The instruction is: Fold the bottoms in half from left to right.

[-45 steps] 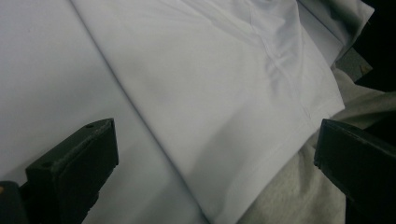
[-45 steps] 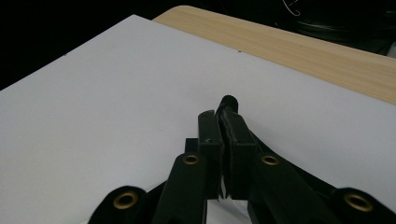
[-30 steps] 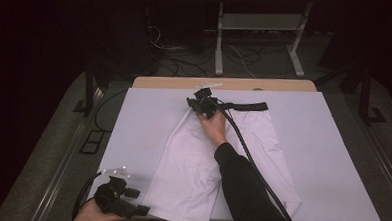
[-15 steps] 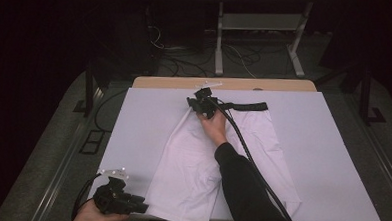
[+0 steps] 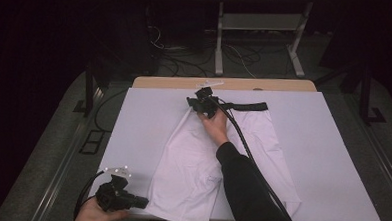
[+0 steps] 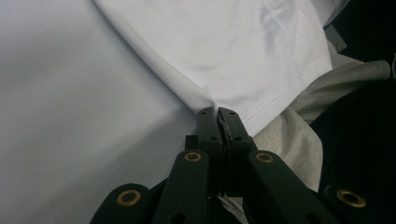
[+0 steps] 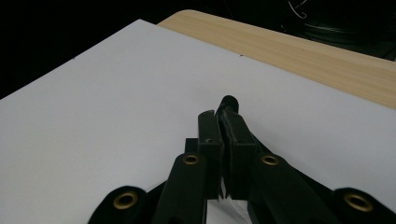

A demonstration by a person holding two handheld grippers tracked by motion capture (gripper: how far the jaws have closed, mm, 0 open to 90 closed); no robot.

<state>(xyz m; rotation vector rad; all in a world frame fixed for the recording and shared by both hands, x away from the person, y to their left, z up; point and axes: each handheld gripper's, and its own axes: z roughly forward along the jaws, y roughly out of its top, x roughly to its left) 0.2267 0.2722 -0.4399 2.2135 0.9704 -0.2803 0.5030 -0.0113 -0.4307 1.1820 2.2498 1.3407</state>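
Pinching opposite ends of a white garment [image 5: 207, 161] spread on the white-covered table [image 5: 332, 161], the left gripper [image 6: 218, 112] clamps its near hem and the right gripper [image 7: 224, 109] its far dark-banded edge; it looks soft, light and floppy, best gripped at edges.

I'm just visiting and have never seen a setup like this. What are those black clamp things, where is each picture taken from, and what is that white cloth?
No robot here: a person holds a hand-operated gripper in each hand. The high view looks down on a table under a white cover. The other two pictures come from cameras riding on the grippers, looking along their black jaws. On the table lies a white garment with a dark band at its far end. The left gripper is shut on the garment's near hem; the right gripper, jaws closed, pinches its far end.
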